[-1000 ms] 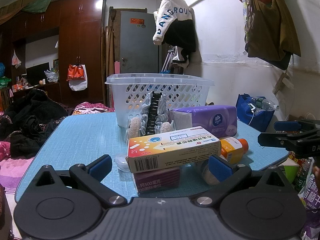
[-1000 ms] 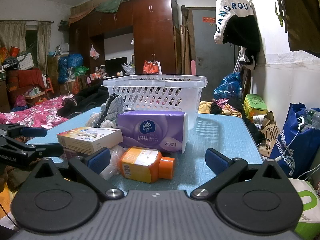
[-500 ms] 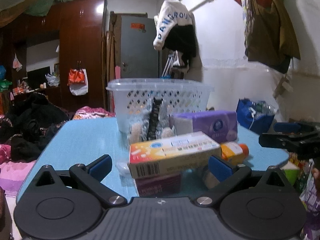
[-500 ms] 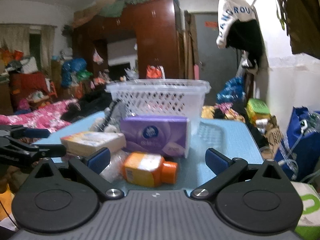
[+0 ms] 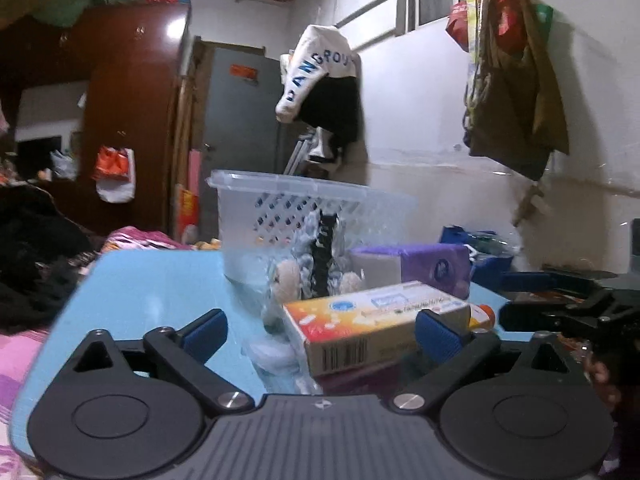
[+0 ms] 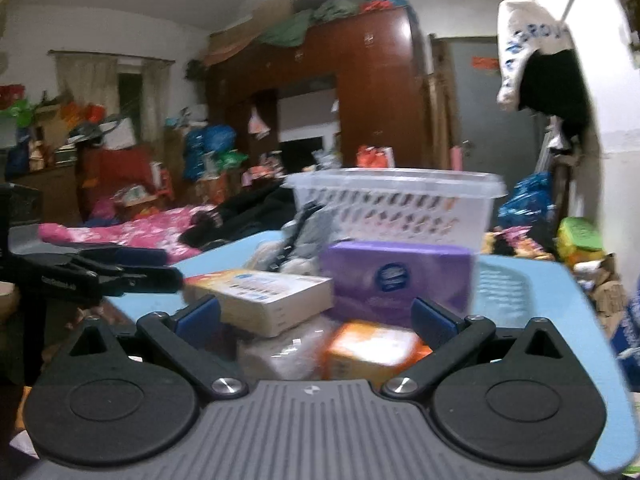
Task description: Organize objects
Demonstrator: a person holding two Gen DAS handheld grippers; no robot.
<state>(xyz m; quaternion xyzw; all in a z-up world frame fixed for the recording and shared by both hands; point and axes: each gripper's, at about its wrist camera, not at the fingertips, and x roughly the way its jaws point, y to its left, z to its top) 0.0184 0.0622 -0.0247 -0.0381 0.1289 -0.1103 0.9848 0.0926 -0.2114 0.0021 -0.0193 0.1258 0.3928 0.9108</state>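
Approach step, nothing yet grasped: the left hand-held gripper [image 5: 318, 330], released and empty, faces the orange-and-white cardboard medicine box [image 5: 376, 326] lying on a darker box on the light-blue counter [image 5: 152, 280]; the right hand-held gripper [image 6: 316, 318], likewise released, faces the orange plastic bottle [image 6: 372, 350] before the purple tissue pack [image 6: 398, 278]. Each must probably straddle its item, clench, and lift toward the white perforated plastic basket [image 6: 394, 208] behind. Motion blur obscures labels; the basket's contents are indistinct.

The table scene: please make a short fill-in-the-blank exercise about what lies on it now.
1. The tissue pack in front of the white basket is ____ in colour.
2. The medicine box rests on top of a dark red ____.
3. Both tongs, left and right, stand ____.
4. The table top is light ____.

Missing words: purple; box; open; blue
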